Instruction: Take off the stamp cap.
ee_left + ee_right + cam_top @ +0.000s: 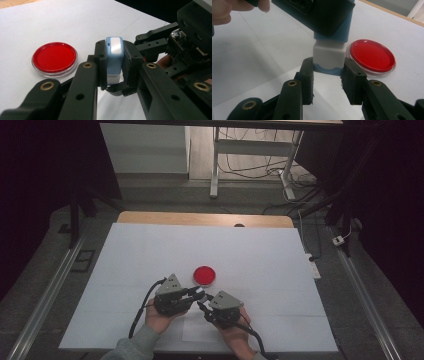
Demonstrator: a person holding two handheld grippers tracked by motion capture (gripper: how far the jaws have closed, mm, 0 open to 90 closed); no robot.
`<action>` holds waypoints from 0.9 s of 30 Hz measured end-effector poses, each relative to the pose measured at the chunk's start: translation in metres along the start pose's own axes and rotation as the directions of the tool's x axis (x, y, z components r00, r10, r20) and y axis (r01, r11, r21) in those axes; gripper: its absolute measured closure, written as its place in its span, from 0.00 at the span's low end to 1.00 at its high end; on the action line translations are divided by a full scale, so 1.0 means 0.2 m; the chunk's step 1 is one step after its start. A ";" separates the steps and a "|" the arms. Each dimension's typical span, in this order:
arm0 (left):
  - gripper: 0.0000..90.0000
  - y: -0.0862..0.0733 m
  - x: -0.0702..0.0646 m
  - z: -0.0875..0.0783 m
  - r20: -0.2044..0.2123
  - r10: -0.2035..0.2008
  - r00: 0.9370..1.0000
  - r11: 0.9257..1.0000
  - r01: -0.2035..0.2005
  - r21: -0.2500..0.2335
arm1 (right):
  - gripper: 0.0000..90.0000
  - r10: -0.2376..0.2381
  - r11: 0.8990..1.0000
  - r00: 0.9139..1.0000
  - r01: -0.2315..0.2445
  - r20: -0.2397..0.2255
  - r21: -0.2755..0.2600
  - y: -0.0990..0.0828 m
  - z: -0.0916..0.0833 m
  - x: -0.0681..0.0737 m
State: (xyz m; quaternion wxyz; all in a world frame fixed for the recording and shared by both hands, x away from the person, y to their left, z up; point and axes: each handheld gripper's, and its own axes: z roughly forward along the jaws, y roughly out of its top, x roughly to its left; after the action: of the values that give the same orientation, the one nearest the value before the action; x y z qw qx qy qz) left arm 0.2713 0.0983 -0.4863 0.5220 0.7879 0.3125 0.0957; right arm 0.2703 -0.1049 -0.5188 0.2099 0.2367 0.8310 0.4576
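Both claws meet over the white desk (pixel 150 255), sharing a small blue-and-white block (pixel 114 58). The left claw (pixel 113 65) clamps its blue end; the right claw (pixel 328 75) has closed on its other end. A red dish (pixel 204 275) sits at twelve o'clock.

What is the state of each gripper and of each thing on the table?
Left gripper: shut on the blue and white block.
Right gripper: shut on the block's white end.
Blue and white block: held between both grippers, above the table.
Red dish: flat on the white table, untouched.
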 end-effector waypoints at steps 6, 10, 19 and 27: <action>0.84 0.00 0.00 0.00 -0.002 0.002 1.000 1.000 -0.002 -0.002 | 0.71 -0.005 1.000 1.000 0.005 0.005 0.000 0.00 0.00 0.00; 0.84 0.00 0.00 0.00 -0.003 0.001 1.000 1.000 -0.001 -0.005 | 0.71 -0.011 1.000 1.000 0.011 0.011 0.000 0.00 0.00 0.00; 0.84 0.00 0.01 0.00 0.002 -0.007 1.000 1.000 0.007 -0.003 | 0.72 -0.026 1.000 1.000 0.026 0.017 0.011 0.00 0.00 0.01; 0.84 0.00 0.01 0.00 0.010 -0.013 1.000 1.000 0.013 -0.003 | 0.72 -0.034 0.999 0.999 0.034 0.023 0.010 0.00 0.00 0.01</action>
State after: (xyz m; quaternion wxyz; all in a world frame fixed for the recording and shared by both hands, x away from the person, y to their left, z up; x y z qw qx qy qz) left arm 0.2722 0.1000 -0.4871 0.5253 0.7855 0.3149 0.0890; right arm 0.2681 -0.1040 -0.5186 0.2259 0.2288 0.8347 0.4472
